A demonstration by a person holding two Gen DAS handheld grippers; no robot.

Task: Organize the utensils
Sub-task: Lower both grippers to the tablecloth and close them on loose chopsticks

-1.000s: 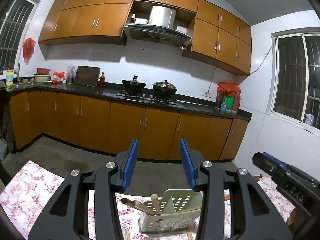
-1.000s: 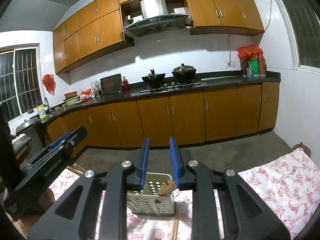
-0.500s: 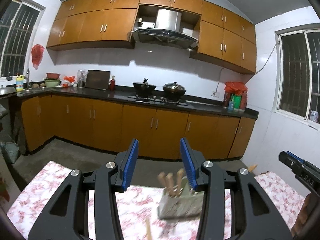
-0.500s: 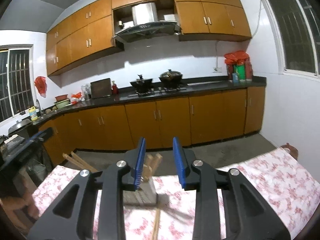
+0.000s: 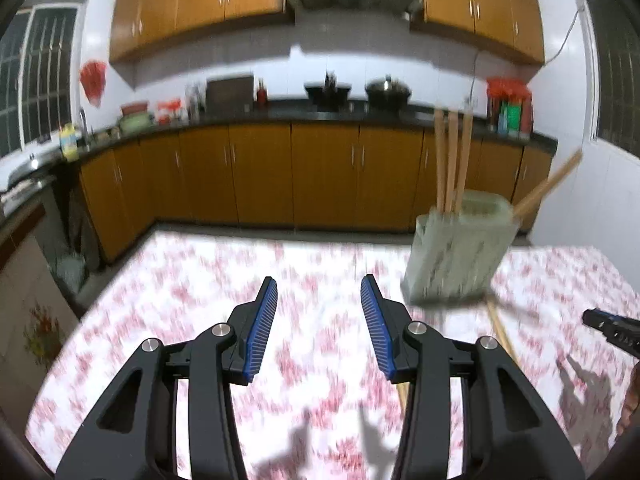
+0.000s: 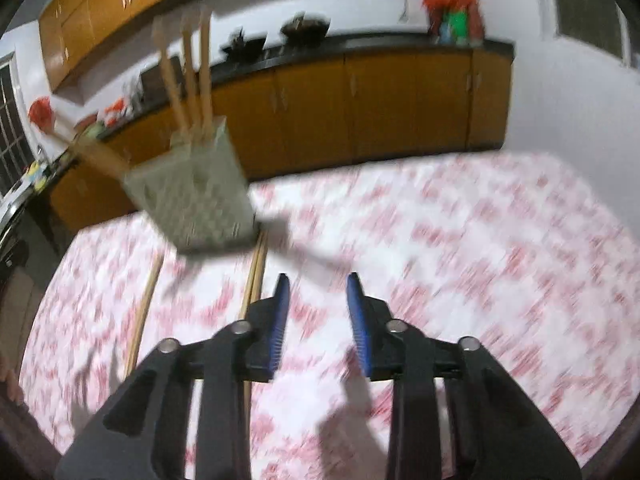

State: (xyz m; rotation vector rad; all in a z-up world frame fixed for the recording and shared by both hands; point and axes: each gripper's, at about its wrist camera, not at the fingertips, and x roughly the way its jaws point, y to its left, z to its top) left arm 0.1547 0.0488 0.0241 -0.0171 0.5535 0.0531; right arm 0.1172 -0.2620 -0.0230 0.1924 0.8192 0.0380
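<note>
A table under a white cloth with a red flower print (image 5: pixel 208 280) fills the ground beneath both tools; the print is smeared by motion blur. Beyond it runs a line of orange-brown cabinets (image 5: pixel 320 176) under a dark counter.

The pale green perforated utensil holder (image 5: pixel 456 256) stands on the cloth ahead and to the right of the left gripper (image 5: pixel 316 320), and ahead and to the left of the right gripper (image 6: pixel 316 316). Three wooden handles (image 5: pixel 452 164) rise upright from it; a fourth leans out over its rim.

Loose chopsticks (image 6: pixel 254 280) lie flat on the cloth just left of the right gripper's fingers, running back to the holder's base. Another stick (image 6: pixel 144 312) lies further left.

Left gripper: jaws parted, nothing between them. Right gripper: jaws have just been closing, a gap remains, nothing between them.
</note>
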